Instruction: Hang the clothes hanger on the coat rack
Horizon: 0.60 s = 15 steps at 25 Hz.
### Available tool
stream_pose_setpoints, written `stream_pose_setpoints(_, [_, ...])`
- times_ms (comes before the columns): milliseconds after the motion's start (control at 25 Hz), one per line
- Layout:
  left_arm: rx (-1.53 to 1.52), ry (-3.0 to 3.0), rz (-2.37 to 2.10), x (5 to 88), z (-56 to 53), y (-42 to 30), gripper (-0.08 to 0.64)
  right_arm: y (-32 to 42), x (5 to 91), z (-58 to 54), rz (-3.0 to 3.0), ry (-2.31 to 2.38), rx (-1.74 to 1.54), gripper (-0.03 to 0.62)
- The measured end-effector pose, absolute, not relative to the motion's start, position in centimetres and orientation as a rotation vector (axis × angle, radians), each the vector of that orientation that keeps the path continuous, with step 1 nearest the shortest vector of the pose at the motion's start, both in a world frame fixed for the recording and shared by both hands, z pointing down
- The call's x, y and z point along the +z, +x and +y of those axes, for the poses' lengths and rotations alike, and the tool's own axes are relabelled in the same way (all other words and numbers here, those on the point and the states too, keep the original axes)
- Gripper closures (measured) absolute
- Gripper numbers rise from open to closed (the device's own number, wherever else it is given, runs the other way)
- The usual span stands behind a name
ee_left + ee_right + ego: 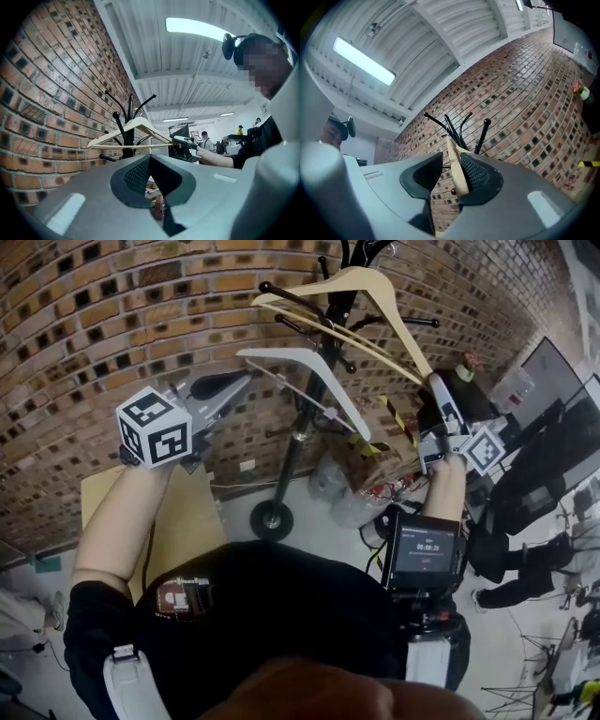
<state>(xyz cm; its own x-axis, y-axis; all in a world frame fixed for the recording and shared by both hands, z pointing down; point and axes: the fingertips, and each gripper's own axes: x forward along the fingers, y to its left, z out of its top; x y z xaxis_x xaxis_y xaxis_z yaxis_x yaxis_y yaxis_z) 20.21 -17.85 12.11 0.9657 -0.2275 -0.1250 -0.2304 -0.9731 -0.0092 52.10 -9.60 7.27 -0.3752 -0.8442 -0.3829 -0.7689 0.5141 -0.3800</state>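
Right gripper (451, 163): jaws partly apart, with the end of the wooden hanger (398, 324) between them. It lies against one pad and is clear of the other, so it is not clamped. The hanger is up at the top of the coat rack (298, 427); its hook looks to be over a peg, hard to tell. A white hanger (309, 367) is lower on the rack. Left gripper (149, 161): jaws closed, empty.

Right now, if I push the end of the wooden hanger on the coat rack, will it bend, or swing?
The wooden hanger looks like thick wood, so it is probably stiff. It seems to hang freely on the coat rack, so a push would likely swing it. The right tongs stand open around its end, so they would hardly steady it.
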Motion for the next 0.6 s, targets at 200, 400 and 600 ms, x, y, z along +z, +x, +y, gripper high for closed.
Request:
stream_pose_setpoints(200, [0.185, -3.084, 0.392, 13.0, -18.4, 19.9, 0.565, 52.1, 9.7, -7.9, 2.219, -1.488, -0.078, 0.459])
stream_pose_setpoints(400, [0.18, -3.072, 0.4, 13.8, -18.4, 20.3, 0.565, 50.8, 13.2, -7.1, 2.252, -1.642, -0.013, 0.457])
stream_pose_setpoints(600, [0.186, -3.065, 0.396, 15.0, -18.4, 20.8, 0.565, 48.4, 18.0, -7.8, 2.342, -1.752, -0.027, 0.463])
